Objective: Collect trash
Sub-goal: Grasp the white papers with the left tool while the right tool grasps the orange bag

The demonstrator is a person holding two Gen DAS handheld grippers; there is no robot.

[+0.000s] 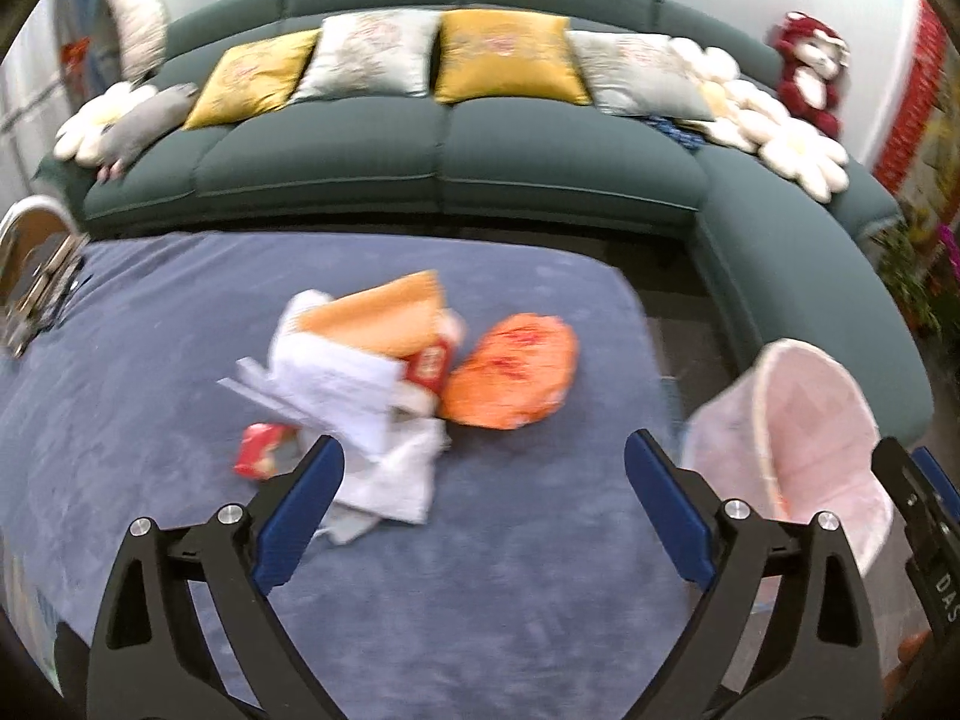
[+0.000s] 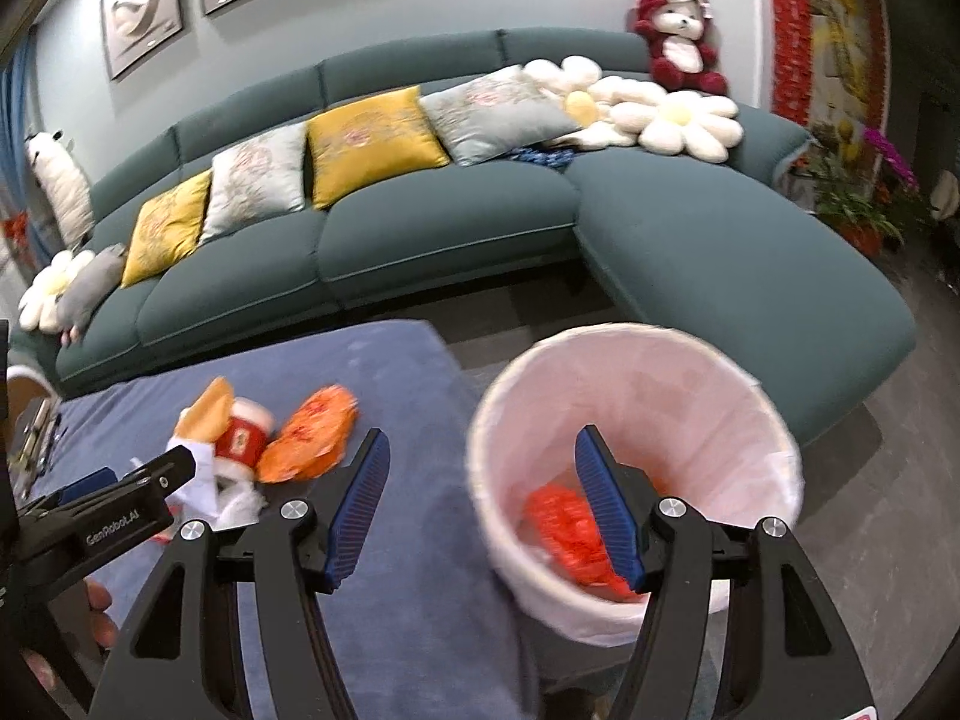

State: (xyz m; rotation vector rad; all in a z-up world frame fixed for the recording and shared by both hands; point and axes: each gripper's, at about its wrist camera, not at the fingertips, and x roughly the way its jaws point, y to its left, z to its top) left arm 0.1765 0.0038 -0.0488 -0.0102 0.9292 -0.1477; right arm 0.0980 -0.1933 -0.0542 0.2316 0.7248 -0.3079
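Both grippers spread and empty over the blue tabletop (image 1: 510, 630).

The left gripper (image 1: 483, 510) hangs just short of the trash pile (image 1: 360, 372) mid-table; the right gripper (image 2: 480, 501) straddles the tabletop's right edge and the lined bin (image 2: 660, 372), red wrapper (image 2: 564, 525) inside.

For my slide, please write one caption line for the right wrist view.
Open right gripper above the lined trash bin holding an orange wrapper; more trash on the blue table.
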